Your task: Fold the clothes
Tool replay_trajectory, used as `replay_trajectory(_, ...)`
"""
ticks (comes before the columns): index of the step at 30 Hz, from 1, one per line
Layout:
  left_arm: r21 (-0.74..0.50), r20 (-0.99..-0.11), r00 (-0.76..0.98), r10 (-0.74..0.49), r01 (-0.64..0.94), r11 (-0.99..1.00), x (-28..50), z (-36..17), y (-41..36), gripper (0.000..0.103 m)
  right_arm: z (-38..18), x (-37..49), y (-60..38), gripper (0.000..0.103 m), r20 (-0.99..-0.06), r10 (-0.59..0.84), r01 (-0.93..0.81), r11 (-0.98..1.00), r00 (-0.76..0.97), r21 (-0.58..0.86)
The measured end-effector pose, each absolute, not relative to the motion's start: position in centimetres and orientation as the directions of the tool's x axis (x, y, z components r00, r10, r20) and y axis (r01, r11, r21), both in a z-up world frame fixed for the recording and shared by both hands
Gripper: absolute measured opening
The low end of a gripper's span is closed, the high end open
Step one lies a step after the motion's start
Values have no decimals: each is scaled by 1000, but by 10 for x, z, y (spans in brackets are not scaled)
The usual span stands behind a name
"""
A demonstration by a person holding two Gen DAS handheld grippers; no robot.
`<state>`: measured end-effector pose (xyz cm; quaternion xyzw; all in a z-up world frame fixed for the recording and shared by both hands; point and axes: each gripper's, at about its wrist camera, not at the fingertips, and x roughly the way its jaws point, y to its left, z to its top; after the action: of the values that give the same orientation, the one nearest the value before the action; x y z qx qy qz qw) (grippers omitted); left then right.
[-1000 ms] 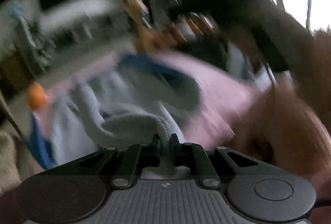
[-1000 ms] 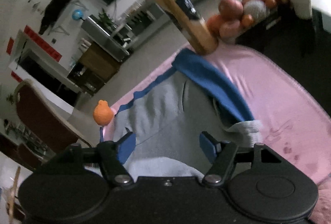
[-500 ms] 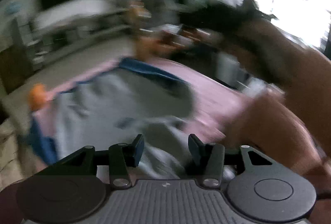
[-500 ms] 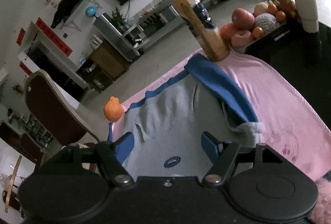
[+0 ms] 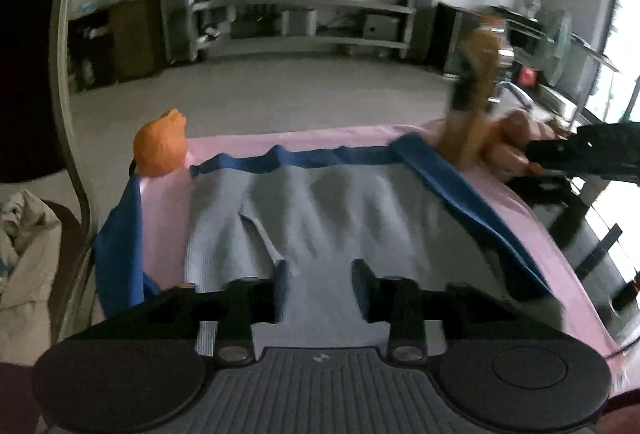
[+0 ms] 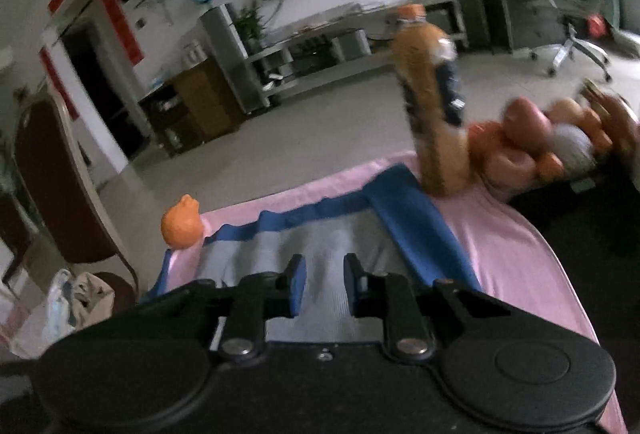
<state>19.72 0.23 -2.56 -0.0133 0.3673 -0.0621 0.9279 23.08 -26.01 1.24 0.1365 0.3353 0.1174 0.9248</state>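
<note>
Grey knit with blue trim — the garment (image 5: 332, 218) lies spread flat on a pink cloth (image 5: 516, 201), its blue hem running along the far edge and a blue band slanting down its right side. In the right wrist view the same garment (image 6: 320, 246) fills the middle of the pink cloth (image 6: 508, 246).

The left gripper (image 5: 318, 286) hovers over the garment's near part, its jaws closing with a clear gap between them; grey fabric shows in the gap, but the pads do not press on it. The right gripper (image 6: 325, 284) is also over the garment's near part — jaws closing, closer together than the left's, fabric visible between them and not pinched.

Beyond the garment's far left corner sits an orange toy (image 5: 162, 143). At its far right corner stands a tall orange bottle (image 6: 434, 105), with a heap of fruit (image 6: 540, 141) just beside it. Left of the garment, off the cloth, stands a dark chair (image 6: 52, 185).
</note>
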Motion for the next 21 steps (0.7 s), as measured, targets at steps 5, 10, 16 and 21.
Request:
replay_trajectory(5, -181, -741, 651, -166, 45, 982, 258, -79, 30, 35, -34, 327, -237, 25, -681, 255, -116, 963, 686, 244)
replay_trajectory(10, -212, -785, 603, -143, -45, 976, 283, -102, 53, 38, -98, 427, -222, 44, -766, 182, -69, 982, 617, 178)
replay_trajectory(16, -213, -795, 592, -134, -65, 975, 284, -106, 56, 40, -147, 476, -203, 40, -787, 78, -81, 996, 611, 36)
replay_trajectory(21, -193, -798, 589, -125, -53, 980, 286, -110, 52, 40, -141, 463, -212, 2, -744, 0, -10, 1000, 669, -8)
